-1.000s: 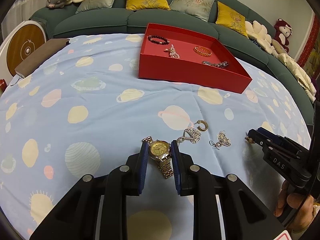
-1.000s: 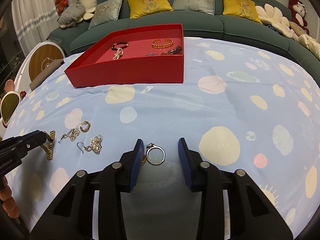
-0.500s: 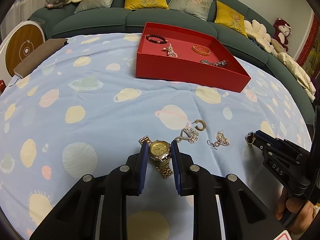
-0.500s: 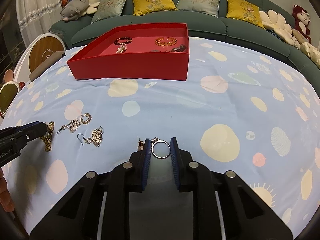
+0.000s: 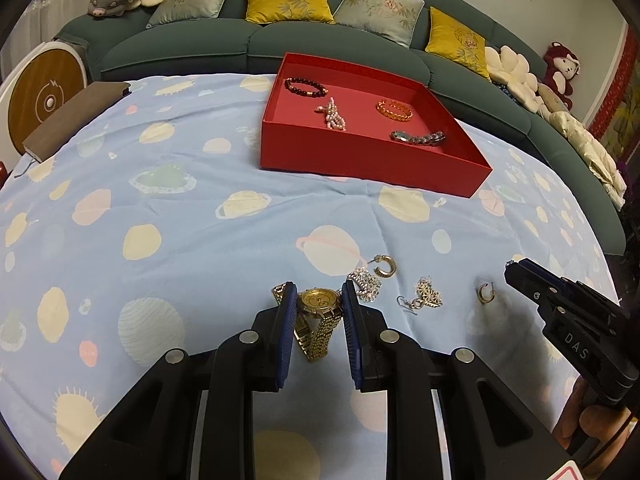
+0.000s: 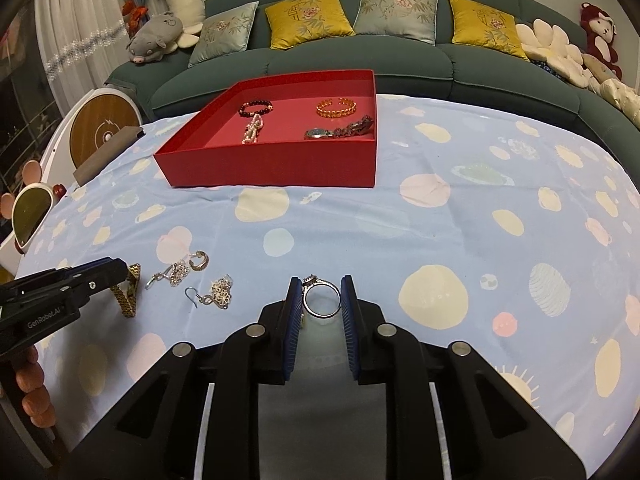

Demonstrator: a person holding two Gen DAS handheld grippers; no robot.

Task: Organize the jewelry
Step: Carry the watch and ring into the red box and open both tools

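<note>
Left gripper (image 5: 318, 308) pinching gold watch (image 5: 319, 302) by the case, pads on both sides; band (image 5: 316, 338) hanging loose below, folded, apparently just lifted off the cloth (image 5: 180, 216). Right gripper (image 6: 320, 300) pressed onto silver ring (image 6: 320, 300), pads on opposite edges of the hoop, stone facing away from camera. Whether ring is clear of the cloth: cannot tell.

Handling, as judged: watch fairly heavy for its size, rigid case, polished metal, slippery; link band floppy, likely to swing. Case a good hold; band a poor one. Ring light, stiff, smooth and round, prone to twist or pop out of flat pads; grip across the hoop sensible, gentle pressure enough.

Still loose on the cloth: hoop earring (image 5: 384, 266), sparkly pieces (image 5: 366, 284) just beside the left pad, dangly earring (image 5: 426, 298), small gold hoop (image 5: 485, 293) near the right gripper tip.

Red tray (image 5: 360, 160) well beyond, near the sofa, holding bead bracelet (image 5: 306, 87), pearls (image 5: 333, 115), gold bangle (image 5: 394, 110), dark watch (image 5: 418, 137). Bare floor in the near part for both items.
</note>
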